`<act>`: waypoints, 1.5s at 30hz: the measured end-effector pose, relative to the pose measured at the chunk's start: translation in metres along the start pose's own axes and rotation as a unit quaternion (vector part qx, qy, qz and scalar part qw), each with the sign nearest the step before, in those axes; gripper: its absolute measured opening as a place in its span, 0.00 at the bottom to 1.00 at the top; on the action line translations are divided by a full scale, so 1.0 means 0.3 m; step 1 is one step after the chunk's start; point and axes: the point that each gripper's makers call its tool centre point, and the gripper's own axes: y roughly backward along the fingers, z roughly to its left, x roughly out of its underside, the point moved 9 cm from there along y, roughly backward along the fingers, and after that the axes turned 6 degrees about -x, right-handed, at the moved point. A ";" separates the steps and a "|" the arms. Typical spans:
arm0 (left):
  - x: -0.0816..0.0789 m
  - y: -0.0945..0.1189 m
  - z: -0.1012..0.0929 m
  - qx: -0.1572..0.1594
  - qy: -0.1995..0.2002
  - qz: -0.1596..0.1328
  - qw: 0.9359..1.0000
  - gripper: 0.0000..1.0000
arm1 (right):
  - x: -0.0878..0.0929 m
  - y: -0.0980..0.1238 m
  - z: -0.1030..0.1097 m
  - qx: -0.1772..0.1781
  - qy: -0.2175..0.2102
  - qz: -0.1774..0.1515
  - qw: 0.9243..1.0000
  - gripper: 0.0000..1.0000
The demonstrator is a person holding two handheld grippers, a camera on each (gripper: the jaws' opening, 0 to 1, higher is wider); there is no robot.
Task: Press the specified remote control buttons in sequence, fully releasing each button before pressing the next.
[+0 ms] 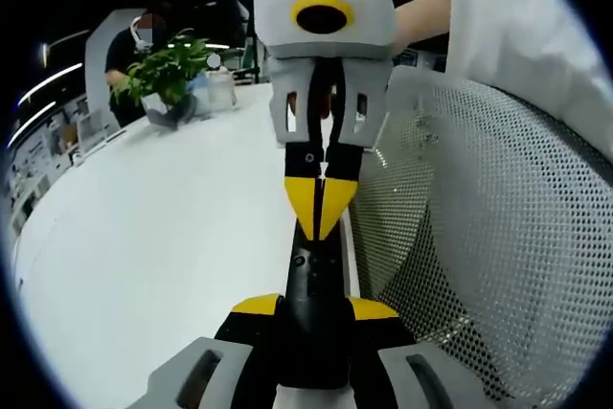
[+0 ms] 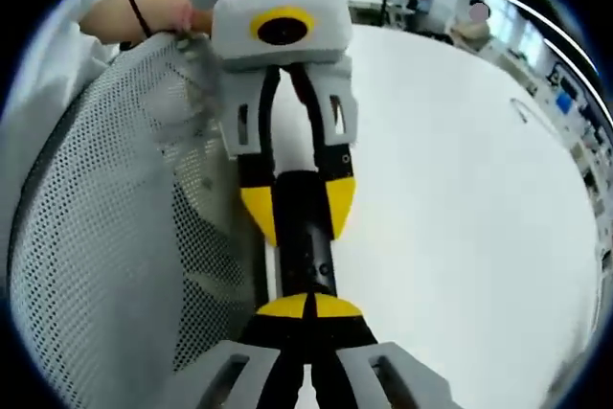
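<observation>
A slim black remote control (image 1: 311,280) is held out over the edge of the white table (image 1: 172,237). My left gripper (image 1: 314,309) is shut on it, one yellow pad on each long side. My right gripper (image 1: 321,206) faces it from the far end, its yellow fingertips (image 1: 308,200) shut together and pointing down at the remote's top face. In the right gripper view, my right gripper (image 2: 308,307) is shut with its tips over the remote (image 2: 306,251), and the left gripper (image 2: 299,200) clamps the remote's far part. The buttons are too dark to make out.
A white mesh chair back (image 1: 479,237) stands close beside the remote, also in the right gripper view (image 2: 115,217). A potted plant (image 1: 168,74) and a seated person (image 1: 129,45) are at the table's far end. A person's hand (image 2: 144,14) holds the left gripper.
</observation>
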 end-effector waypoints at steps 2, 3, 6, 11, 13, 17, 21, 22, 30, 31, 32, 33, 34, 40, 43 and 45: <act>0.000 0.000 0.000 0.000 0.001 0.000 1.000 0.25 | 0.006 0.002 0.002 0.003 -0.003 -0.001 1.000 0.00; 0.001 0.001 0.000 0.000 0.001 0.000 1.000 0.25 | 0.006 0.001 0.003 0.003 -0.004 -0.002 1.000 0.00; 0.002 0.002 0.001 0.000 0.001 0.000 1.000 0.25 | -0.012 -0.006 0.001 0.003 0.005 0.020 1.000 0.00; 0.001 0.002 0.001 0.000 -0.003 0.001 1.000 0.25 | -0.029 -0.013 0.007 0.011 0.029 0.048 0.998 0.00; 0.000 0.002 0.002 0.000 -0.004 0.001 1.000 0.25 | -0.027 -0.011 0.007 0.014 0.031 0.047 0.998 0.00; 0.001 0.003 0.003 0.000 -0.005 0.002 1.000 0.25 | -0.012 -0.004 0.007 0.016 0.032 0.027 0.999 0.00; 0.003 0.004 0.004 0.001 -0.003 0.000 1.000 0.25 | -0.008 0.000 -0.006 0.002 0.009 0.009 1.000 0.00; 0.003 0.004 0.004 0.001 -0.003 0.001 1.000 0.25 | -0.007 0.002 -0.006 0.001 0.009 0.008 1.000 0.00; 0.004 0.005 0.004 0.001 -0.005 0.001 1.000 0.25 | 0.013 0.014 0.005 0.002 0.005 0.008 1.000 0.00; 0.004 0.005 0.004 0.000 -0.005 0.001 1.000 0.25 | 0.017 0.016 0.005 0.003 0.003 0.007 1.000 0.00; 0.004 0.005 0.004 0.000 -0.005 0.001 1.000 0.25 | 0.024 0.020 0.005 0.004 0.000 0.009 1.000 0.00; 0.004 0.005 0.004 0.001 -0.005 0.001 1.000 0.25 | 0.027 0.021 0.004 0.005 -0.004 0.009 1.000 0.00; 0.004 0.005 0.005 0.001 -0.005 0.001 1.000 0.25 | 0.029 0.022 0.004 0.005 -0.009 0.008 1.000 0.00; 0.005 0.005 0.004 0.000 -0.007 0.001 1.000 0.25 | 0.017 0.013 0.014 0.014 0.012 0.020 1.000 0.00; 0.005 0.005 0.005 0.000 -0.008 0.002 1.000 0.25 | 0.009 0.007 0.012 0.018 0.014 0.022 0.999 0.00; 0.005 0.006 0.004 0.000 -0.008 0.002 1.000 0.25 | 0.008 0.008 0.012 0.019 0.016 0.027 0.999 0.00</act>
